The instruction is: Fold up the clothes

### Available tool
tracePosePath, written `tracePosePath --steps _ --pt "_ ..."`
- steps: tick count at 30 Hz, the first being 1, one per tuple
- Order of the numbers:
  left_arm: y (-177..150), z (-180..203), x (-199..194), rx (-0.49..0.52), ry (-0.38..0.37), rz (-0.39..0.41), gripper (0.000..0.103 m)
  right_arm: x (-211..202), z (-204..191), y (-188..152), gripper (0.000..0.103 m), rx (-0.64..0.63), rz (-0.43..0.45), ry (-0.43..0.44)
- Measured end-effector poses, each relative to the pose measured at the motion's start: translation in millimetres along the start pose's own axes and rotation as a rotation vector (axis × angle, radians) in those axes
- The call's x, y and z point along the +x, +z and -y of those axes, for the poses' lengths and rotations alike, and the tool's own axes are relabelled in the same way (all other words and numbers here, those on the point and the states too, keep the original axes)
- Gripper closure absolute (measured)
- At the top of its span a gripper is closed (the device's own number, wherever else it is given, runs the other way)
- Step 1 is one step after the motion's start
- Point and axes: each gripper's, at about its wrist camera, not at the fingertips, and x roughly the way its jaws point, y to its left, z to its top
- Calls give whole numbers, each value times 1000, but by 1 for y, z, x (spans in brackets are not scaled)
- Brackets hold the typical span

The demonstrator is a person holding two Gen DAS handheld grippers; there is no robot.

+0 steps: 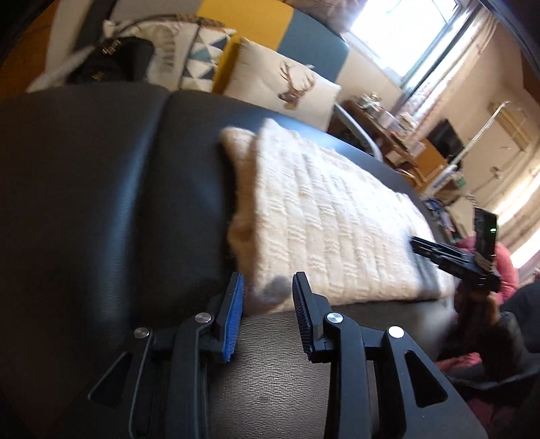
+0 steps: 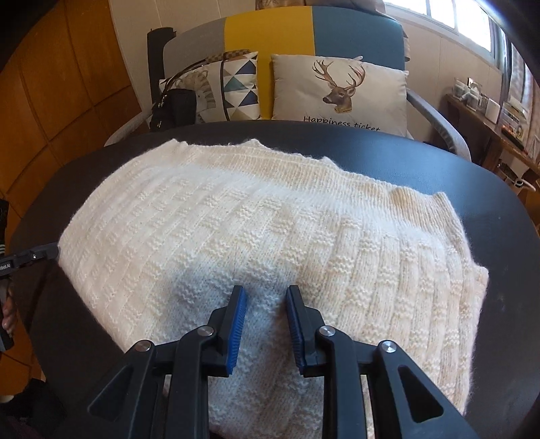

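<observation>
The cream knit sweater (image 2: pixel 256 243) lies folded into a thick pad on the dark tabletop (image 2: pixel 472 175), filling most of its middle in the right wrist view. Its ribbed edge runs along the far side toward 12 o'clock, and a fuzzy corner sticks out at 3 o'clock.

The right claw (image 2: pixel 265 293) hangs over the near part of the sweater at 6 o'clock, its blue pads (image 2: pixel 238 324) parted with knit showing in the gap. Whether they pinch a ridge of fabric or only hover over it, I cannot tell.

The left claw (image 1: pixel 268 287) sits at the sweater's near corner, low in its own view. Its jaws stand apart and released; the corner shows in the gap between them, but neither pad presses on it. In the right wrist view the left claw's tip pokes in at 9 o'clock, just beside the sweater's edge.

Beyond the tabletop at 12 o'clock stands an armchair (image 2: pixel 354 30) in grey, yellow and blue. On it are a deer cushion (image 2: pixel 341 87), a triangle-print cushion (image 2: pixel 236 84) and a black bag (image 2: pixel 175 108). At 2 o'clock a wooden shelf (image 2: pixel 489 128) holds small jars under a bright window (image 2: pixel 449 13). Wood panelling (image 2: pixel 67 84) covers the wall at 10 o'clock.
</observation>
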Motion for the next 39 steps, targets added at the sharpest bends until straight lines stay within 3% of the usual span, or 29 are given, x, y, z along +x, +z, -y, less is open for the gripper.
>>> tracePosePath --steps 5,6,7,8,9,11,13,18,23,25,28,32,36,39 --pt "9 -12 17 -45 -81 -61 71 1 -8 -1 78 -49 5 -41" --pt "6 -11 15 -47 -128 -79 72 1 -8 -1 78 -49 6 -41" --pt "7 -7 12 -36 -158 -75 82 2 -8 -1 78 -48 6 -41" --pt "6 -1 5 -6 -175 -52 98 2 -8 -1 78 -49 6 -38" --pt "3 4 -3 28 -174 -42 98 2 -7 0 78 -48 6 -35" --pt "-2 5 -5 59 -101 -78 99 3 -6 0 78 -48 9 -30" --pt "-13 -3 3 37 -63 -136 99 4 -4 -1 78 -53 19 -26" --pt "-15 -6 -9 -33 -102 -126 96 6 -4 2 78 -57 23 -26" --pt "17 -16 -29 -114 -107 -17 76 7 -4 4 78 -50 21 -21" --pt "36 -12 -26 -87 -105 9 75 7 -5 4 77 -49 23 -23" --pt "68 -9 0 -86 -151 -20 75 7 -7 4 77 -54 24 -30" --pt "96 -9 42 -95 -159 -96 75 6 -7 3 77 -57 29 -25" --pt "106 -20 60 -98 -122 -135 75 7 -6 2 77 -60 31 -14" --pt "102 -25 61 -87 -137 -139 76 7 -4 3 77 -67 29 -8"
